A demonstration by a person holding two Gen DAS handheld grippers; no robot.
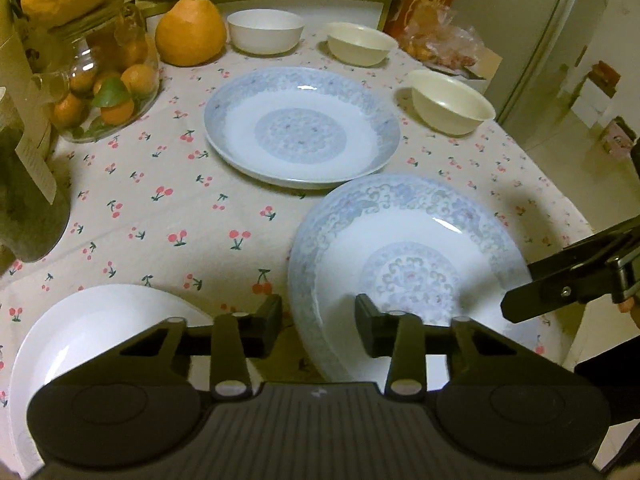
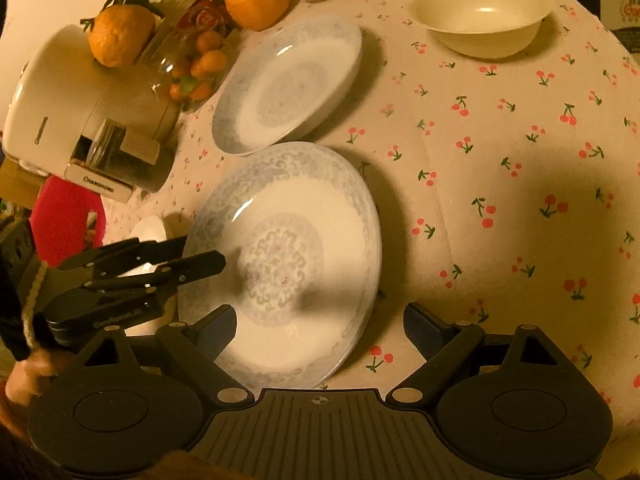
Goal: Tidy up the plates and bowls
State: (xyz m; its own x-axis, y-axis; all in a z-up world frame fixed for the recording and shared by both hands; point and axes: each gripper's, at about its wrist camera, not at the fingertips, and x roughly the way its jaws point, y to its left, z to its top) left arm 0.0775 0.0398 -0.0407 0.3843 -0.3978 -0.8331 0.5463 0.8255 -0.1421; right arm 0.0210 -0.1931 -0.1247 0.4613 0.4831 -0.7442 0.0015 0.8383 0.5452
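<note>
Picking up the near patterned plate (image 1: 408,248), lying on the cherry tablecloth (image 1: 168,208) before the far patterned plate (image 1: 302,128); left gripper (image 1: 318,326) straddling its near-left rim, jaws half closed, grip not certain; right gripper (image 2: 320,330) spread wide over its near edge; next probably closing firmly, then lifting onto the far plate.

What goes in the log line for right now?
left gripper: open, astride patterned plate rim | right gripper: open, over same plate

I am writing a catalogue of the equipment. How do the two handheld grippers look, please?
Both are matte black plastic. The left gripper and the right gripper each have a ribbed dark grey centre plate with a small crosshair mark, round housings at both sides, linkage bars with silver rivets, and two blocky black fingers. From the side, flat black bars with small screws show. A dark sleeve is worn.
</note>
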